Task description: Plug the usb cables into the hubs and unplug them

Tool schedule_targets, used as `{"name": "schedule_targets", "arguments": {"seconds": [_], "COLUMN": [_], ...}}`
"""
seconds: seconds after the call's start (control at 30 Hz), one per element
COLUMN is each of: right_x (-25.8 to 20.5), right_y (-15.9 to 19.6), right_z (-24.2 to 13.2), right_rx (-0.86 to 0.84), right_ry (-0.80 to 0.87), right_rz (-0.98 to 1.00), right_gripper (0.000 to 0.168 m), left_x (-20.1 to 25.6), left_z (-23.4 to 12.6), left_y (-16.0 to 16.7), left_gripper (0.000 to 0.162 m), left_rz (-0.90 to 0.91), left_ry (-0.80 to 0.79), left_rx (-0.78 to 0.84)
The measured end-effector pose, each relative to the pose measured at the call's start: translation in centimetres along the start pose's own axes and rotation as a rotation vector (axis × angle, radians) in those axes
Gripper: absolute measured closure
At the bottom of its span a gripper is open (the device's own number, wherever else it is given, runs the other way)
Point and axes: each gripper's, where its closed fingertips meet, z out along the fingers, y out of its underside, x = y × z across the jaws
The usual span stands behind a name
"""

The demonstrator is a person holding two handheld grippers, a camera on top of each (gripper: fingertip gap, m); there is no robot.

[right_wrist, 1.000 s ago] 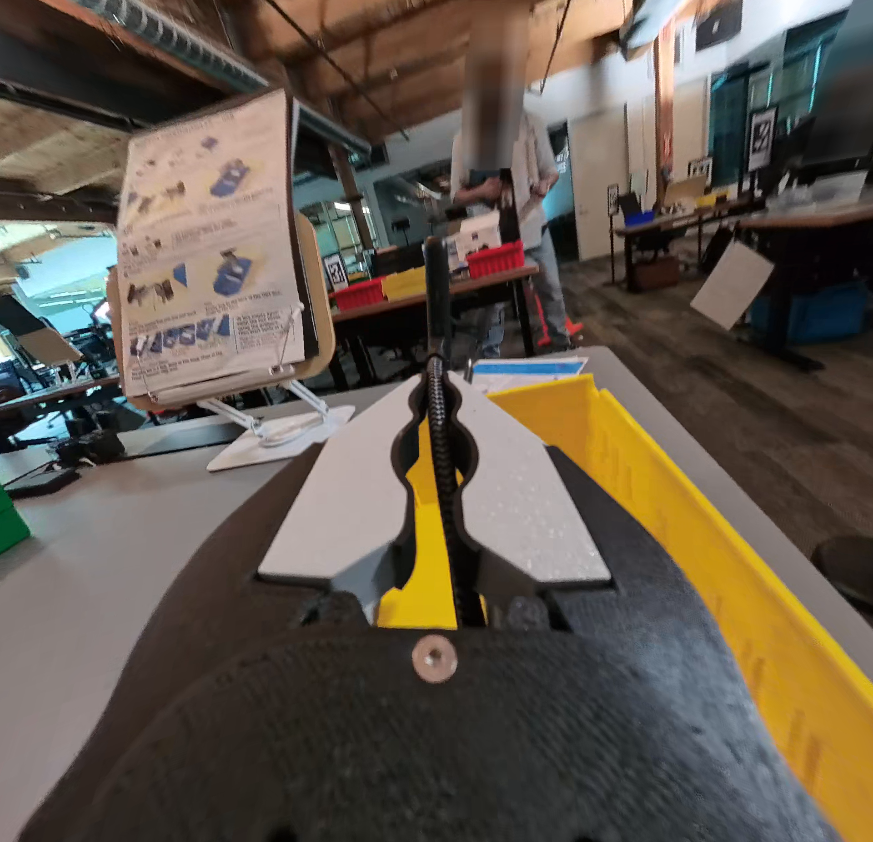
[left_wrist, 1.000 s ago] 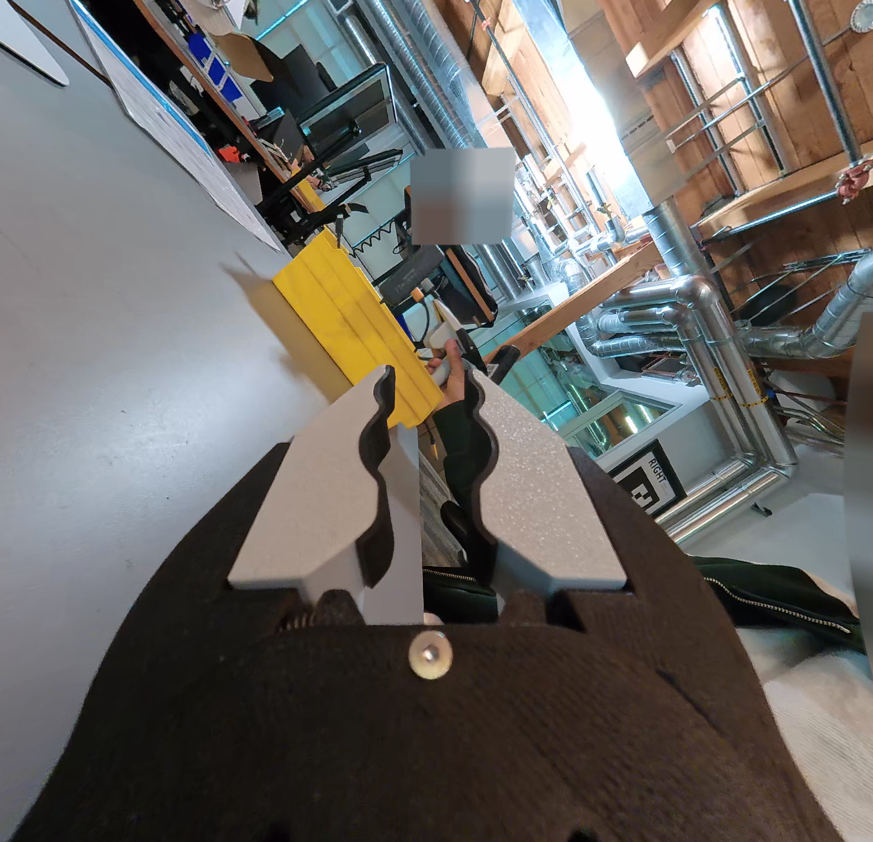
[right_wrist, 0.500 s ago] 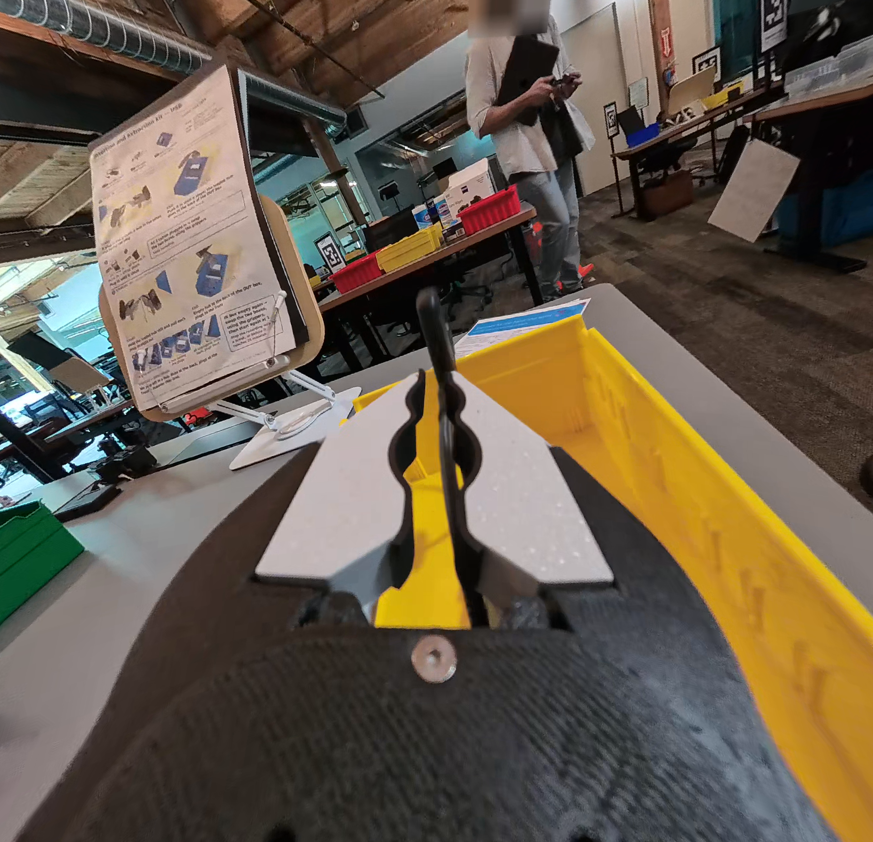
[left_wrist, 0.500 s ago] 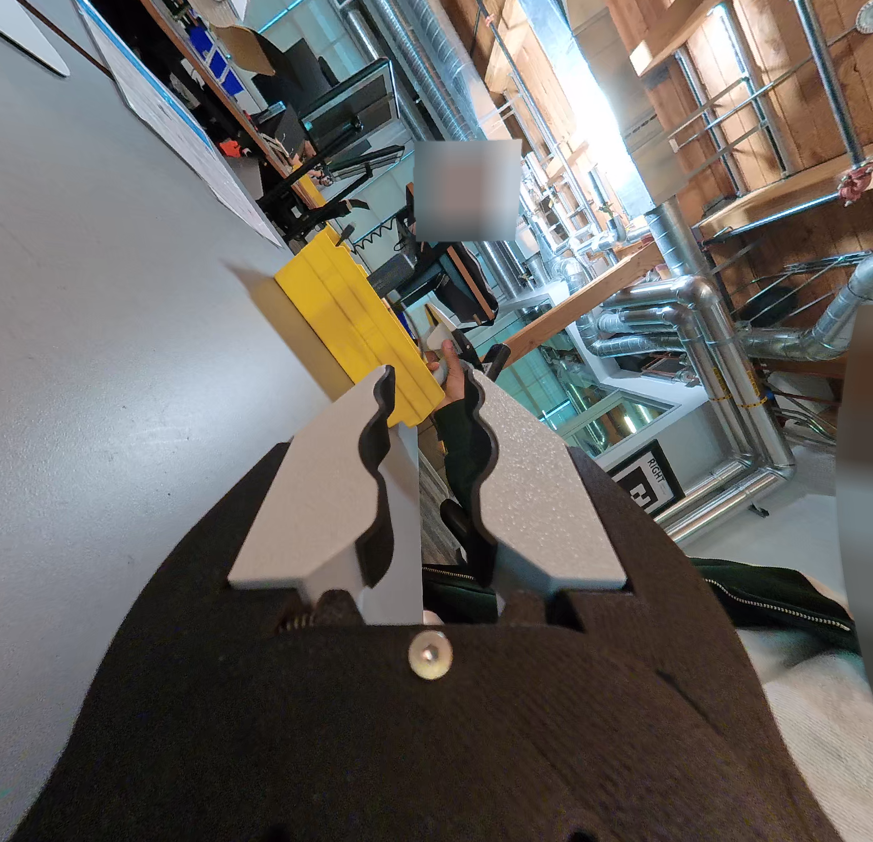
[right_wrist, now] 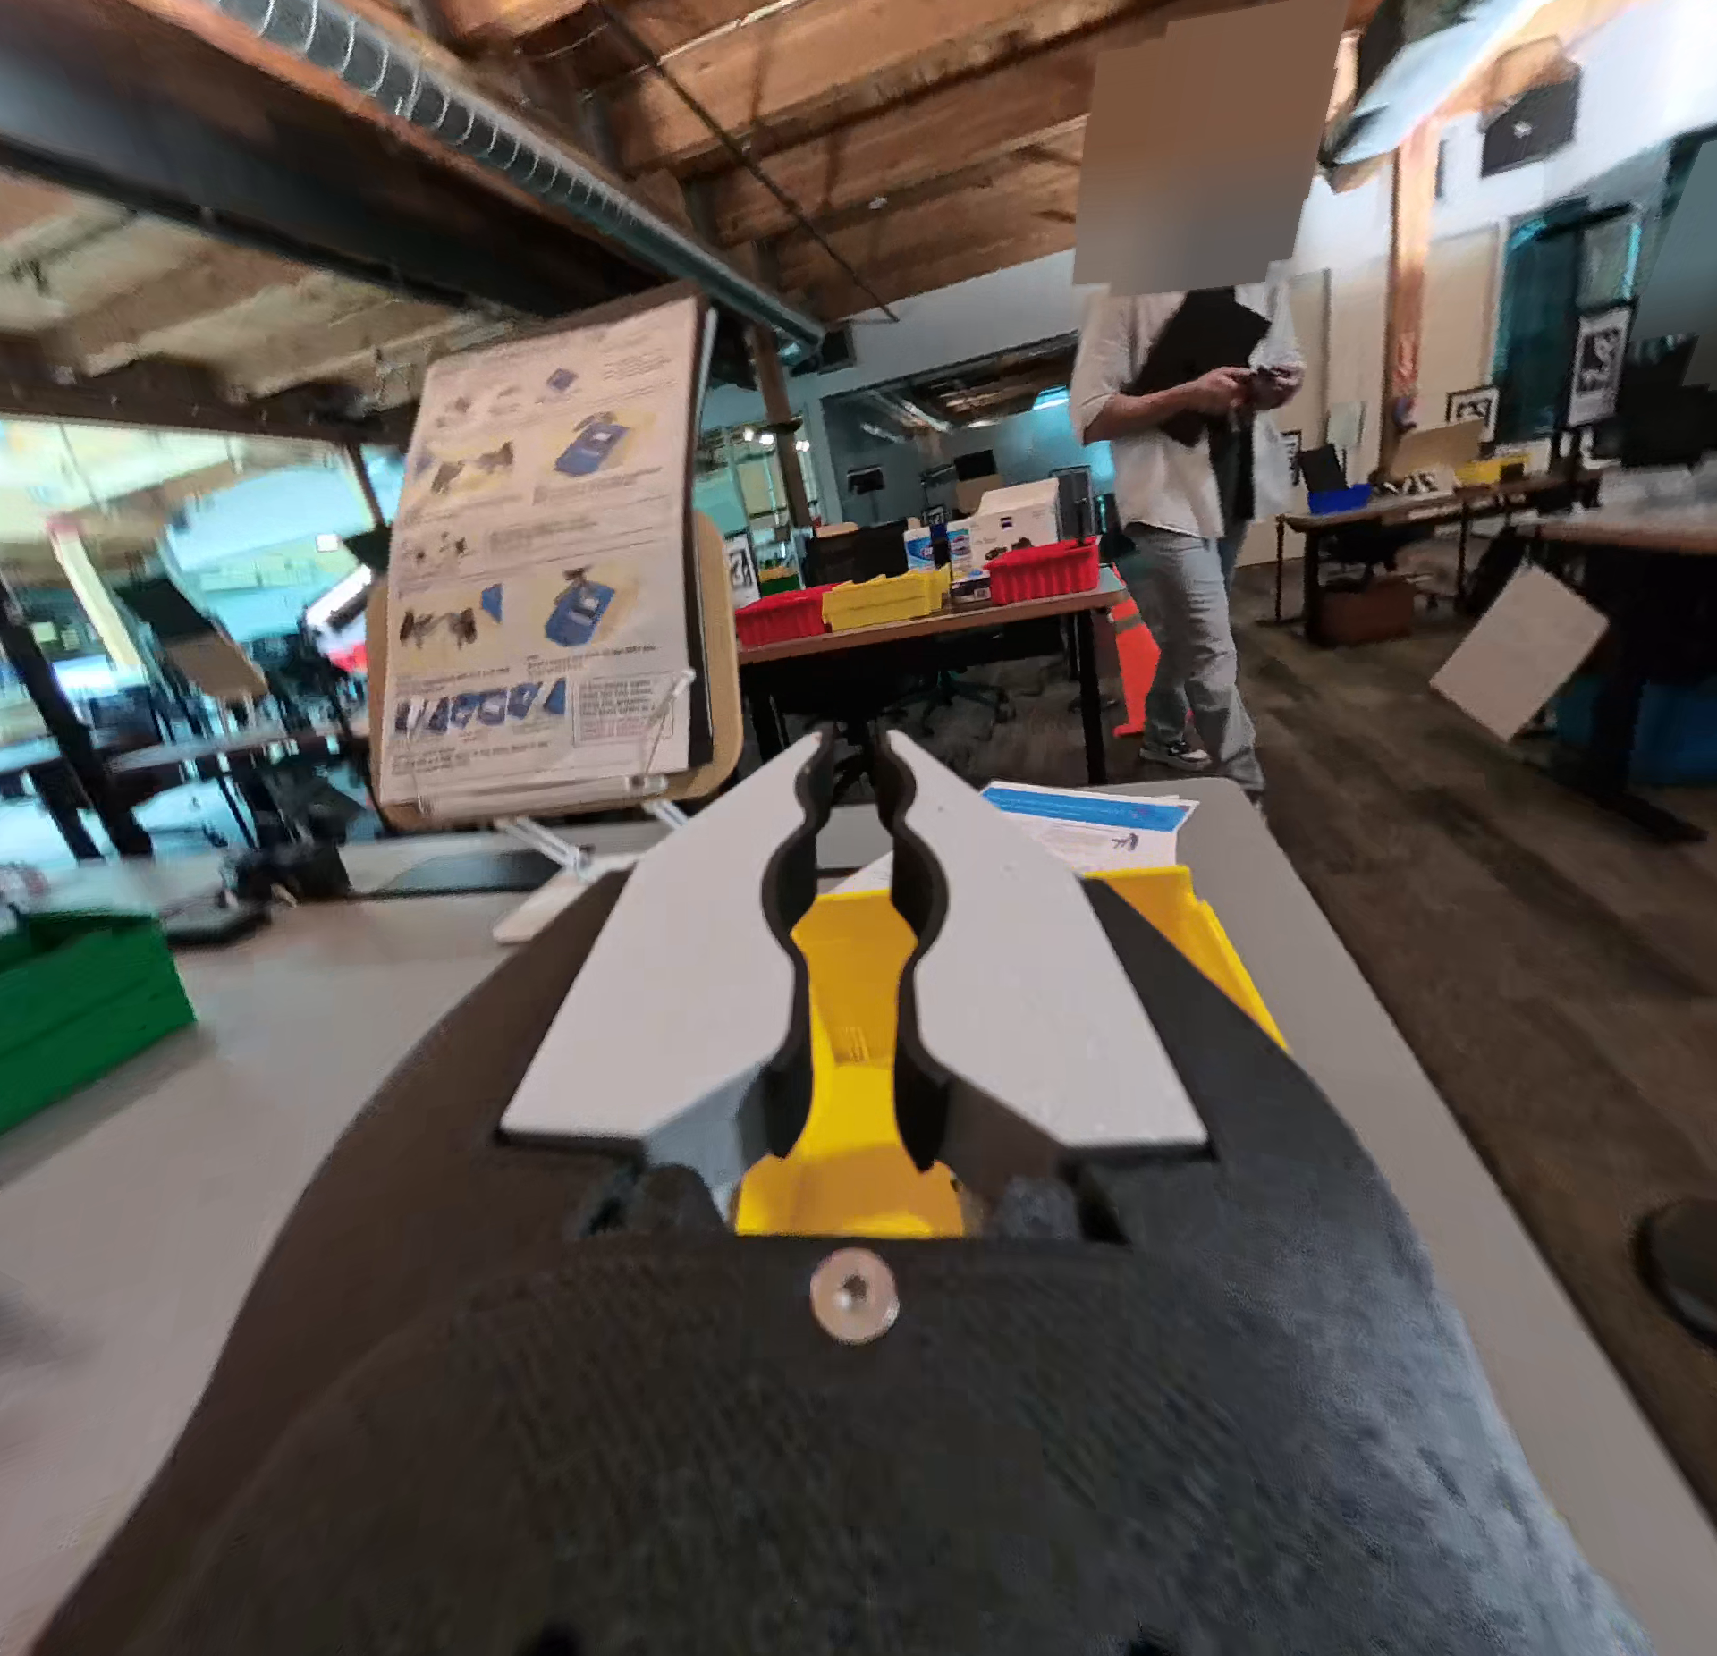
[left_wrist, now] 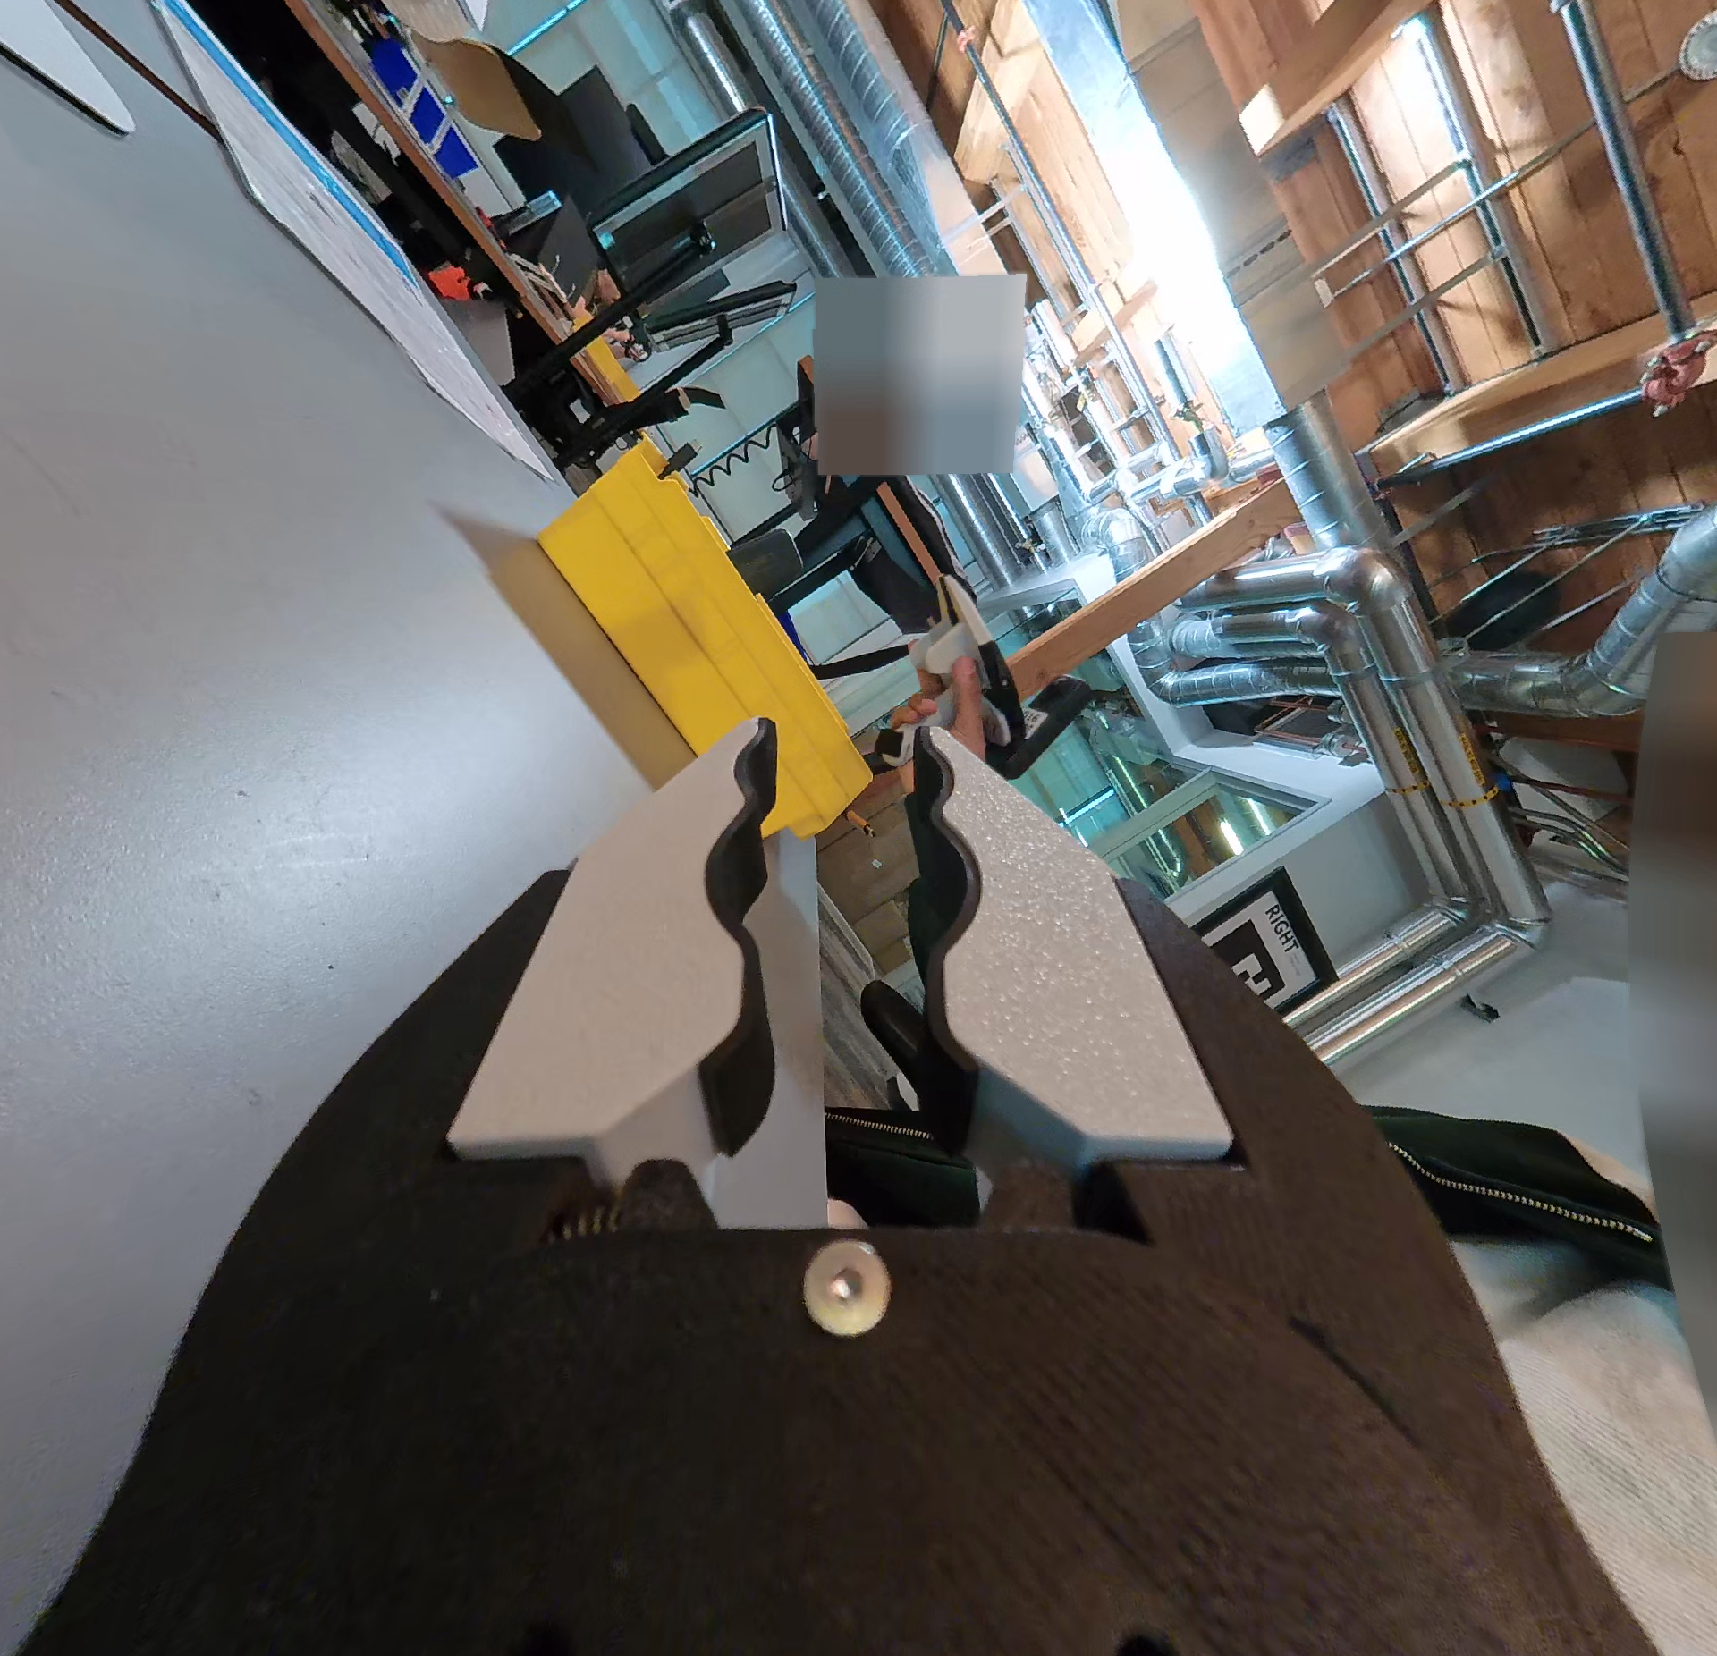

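Right gripper [right_wrist: 853, 757] hangs over the one yellow bin [right_wrist: 1199, 933], jaws a little apart with nothing between them, just yellow plastic showing through the gap. Left gripper [left_wrist: 841, 746] is tipped sideways by the grey table [left_wrist: 204, 682], jaws spread wide and empty too. One cable [left_wrist: 675, 458] pokes its plug out past the bin's far end in the left view (no hub can be made out in either view). On the table: one instruction sheet [right_wrist: 548, 552] on a stand, one green bin [right_wrist: 79, 1008] at the left, one blue-edged paper [right_wrist: 1096, 822] beyond the yellow bin. One person [right_wrist: 1189, 515] stands in the background.
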Motion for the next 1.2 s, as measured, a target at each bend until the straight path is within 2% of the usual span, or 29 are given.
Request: {"name": "schedule_targets", "arguments": {"seconds": [0.1,0.17,0.2,0.3,0.37,0.4,0.43,0.47,0.5,0.6,0.63,0.7,0.73,0.77,0.8,0.83,0.87,0.9,0.97,1.03,1.07,1.1,1.13,1.2], "right_x": [-1.8,-2.4,-2.1,-1.1,-0.9,-1.0,-1.6,-2.4,-3.0,-1.8,-1.1,0.3,0.8,1.3,1.7,2.3,3.4,5.1,7.6,8.1,8.6,9.0,9.3,9.6], "right_y": [1.6,3.1,3.4,2.8,2.5,2.4,2.5,2.6,2.3,1.3,1.2,1.7,2.2,2.8,3.2,3.2,2.9,2.4,2.2,3.0,3.6,4.0,4.4,4.9], "right_z": [0.8,1.5,1.8,2.3,2.2,2.1,1.9,1.6,1.3,0.6,0.4,0.0,-0.3,-0.8,-1.4,-2.4,-3.8,-5.6,-8.6,-9.7,-10.3,-10.8,-11.3,-12.1], "right_rx": [-0.126,-0.208,-0.215,-0.137,-0.093,-0.078,-0.070,-0.053,-0.019,0.038,0.044,0.025,0.005,-0.013,-0.017,-0.004,0.030,0.073,0.096,0.026,-0.016,-0.051,-0.081,-0.117], "right_ry": [-0.022,-0.015,0.035,0.196,0.265,0.280,0.260,0.223,0.201,0.264,0.286,0.307,0.306,0.303,0.302,0.315,0.374,0.478,0.623,0.611,0.626,0.644,0.651,0.643], "right_rz": [-0.181,-0.282,-0.324,-0.439,-0.526,-0.580,-0.641,-0.695,-0.716,-0.592,-0.528,-0.377,-0.302,-0.236,-0.187,-0.160,-0.145,-0.135,-0.158,-0.234,-0.268,-0.297,-0.318,-0.339], "right_gripper": [0.160,0.153,0.138,0.067,0.048,0.048,0.066,0.121,0.168,0.168,0.154,0.100,0.078,0.073,0.082,0.106,0.162,0.168,0.168,0.168,0.157,0.132,0.114,0.099], "left_x": [0.1,0.3,0.2,0.1,0.2,0.2,0.3,0.5,0.6,0.7,0.8,0.9,0.6,0.1,-0.6,-1.6,-2.6,-3.2,-3.6,-3.2,-2.9,-2.7,-2.7,-2.9], "left_z": [0.0,0.0,0.1,0.3,0.4,0.5,0.5,0.5,0.5,0.4,0.4,0.5,0.6,0.8,0.8,0.8,0.6,0.4,0.5,1.3,1.8,2.4,2.8,3.2], "left_y": [0.0,0.1,0.1,0.4,0.7,0.9,0.9,0.9,0.8,0.8,0.8,1.0,1.1,1.2,1.4,1.3,0.9,0.4,-0.3,-0.1,0.3,0.6,1.0,1.2], "left_gripper": [0.135,0.137,0.137,0.138,0.139,0.144,0.153,0.162,0.162,0.162,0.162,0.162,0.162,0.162,0.162,0.162,0.162,0.162,0.162,0.162,0.159,0.152,0.147,0.143], "left_rz": [0.006,0.017,0.020,0.042,0.044,0.048,0.059,0.072,0.081,0.118,0.125,0.135,0.156,0.201,0.283,0.408,0.571,0.753,1.063,1.206,1.221,1.209,1.184,1.131], "left_ry": [0.001,0.007,-0.004,-0.017,-0.015,-0.014,-0.011,-0.004,-0.005,-0.014,-0.011,-0.019,-0.044,-0.091,-0.167,-0.282,-0.415,-0.528,-0.670,-0.688,-0.657,-0.622,-0.591,-0.560], "left_rx": [-0.001,-0.002,0.000,-0.010,-0.031,-0.037,-0.039,-0.036,-0.031,-0.030,-0.032,-0.041,-0.049,-0.062,-0.087,-0.114,-0.132,-0.146,-0.156,-0.135,-0.133,-0.139,-0.153,-0.171]}}
